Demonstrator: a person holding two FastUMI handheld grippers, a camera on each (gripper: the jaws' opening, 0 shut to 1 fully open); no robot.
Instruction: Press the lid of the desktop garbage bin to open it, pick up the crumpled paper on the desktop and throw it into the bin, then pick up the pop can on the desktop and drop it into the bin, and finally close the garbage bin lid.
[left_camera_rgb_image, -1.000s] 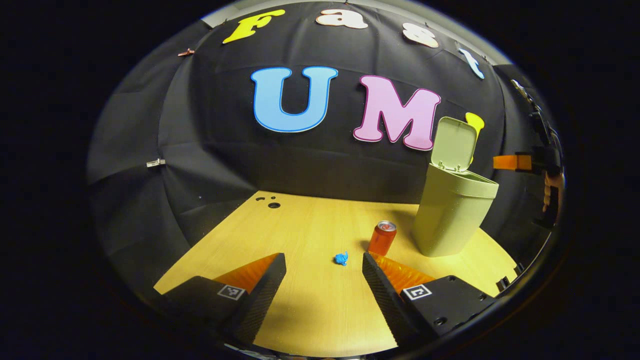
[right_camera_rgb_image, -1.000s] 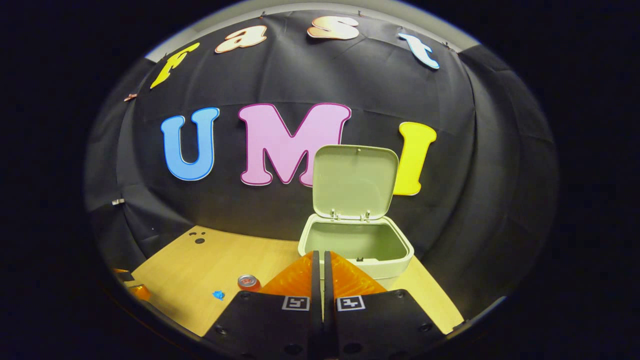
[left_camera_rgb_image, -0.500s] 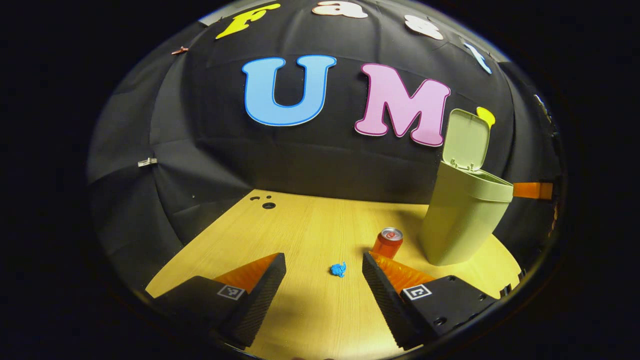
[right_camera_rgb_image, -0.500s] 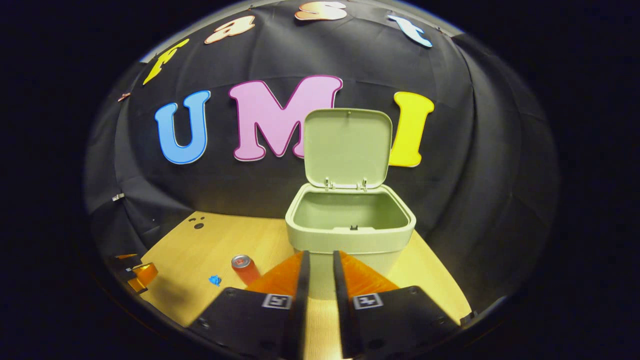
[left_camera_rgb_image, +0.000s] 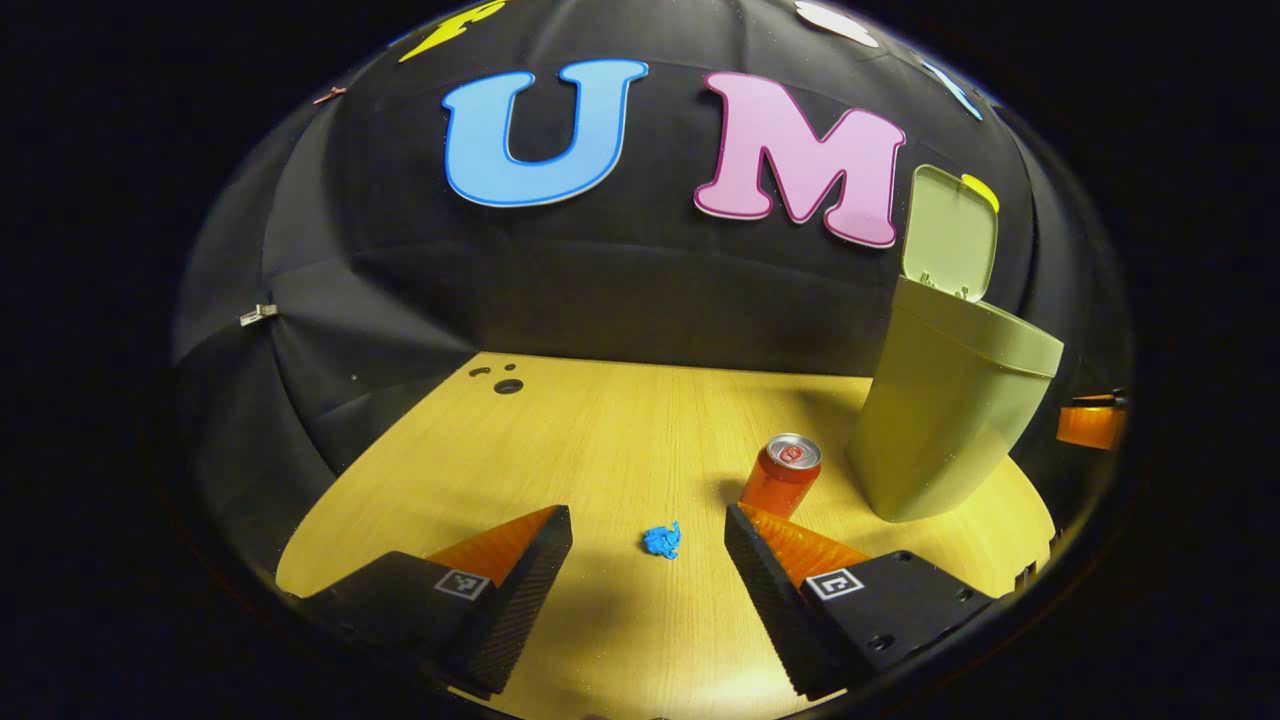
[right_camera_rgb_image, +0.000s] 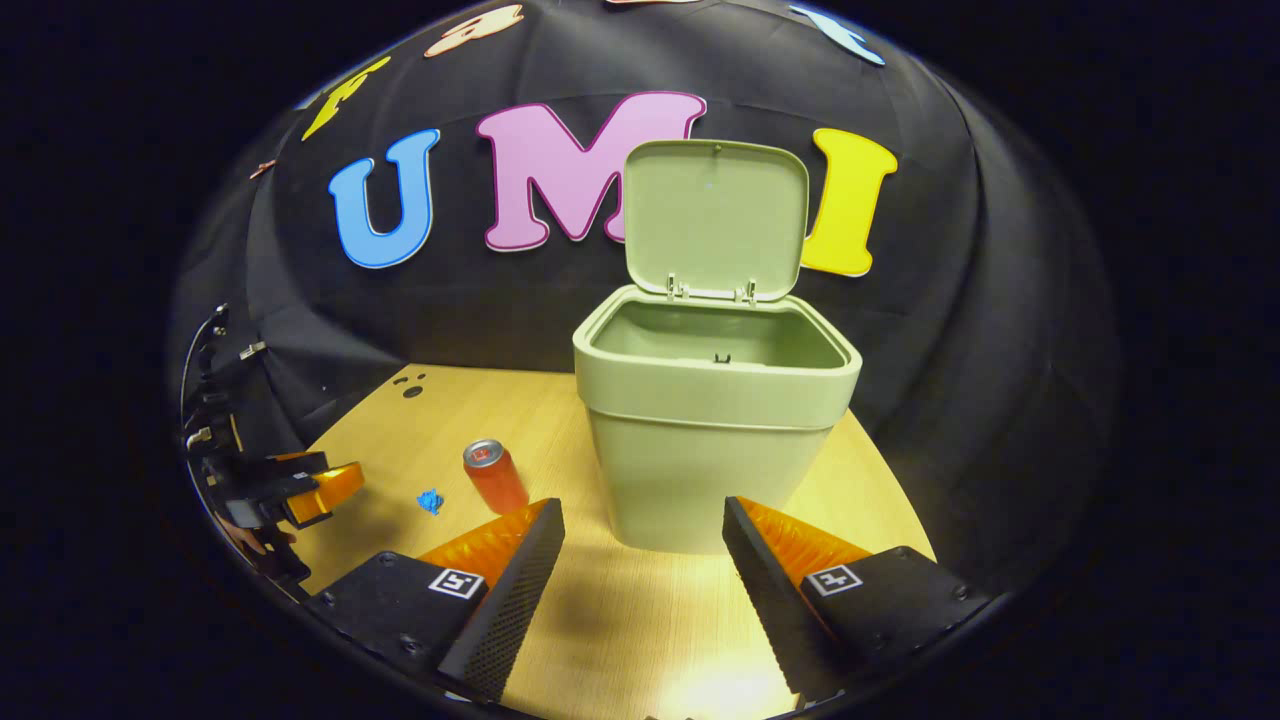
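L gripper fingers are standing spread wide, gripping nothing, hovering just above the bench; the blue crumpled paper is lying on the wood btwn the two fingertips, not touching either. The red pop can is standing upright just beyond the right-hand fingertip in the left gripper view, w/ the green garbage bin near it further right, lid tipped up. R gripper fingers are also parted wide, empty, pointing at the bin's front wall, which is sitting close ahead btwn them. In the right gripper view the lid is standing upright on its rear hinges and the bin's inside is showing. Can and paper are sitting left of the bin, well apart from these fingers, and the other gripper is showing at the far left edge over the bench corner.
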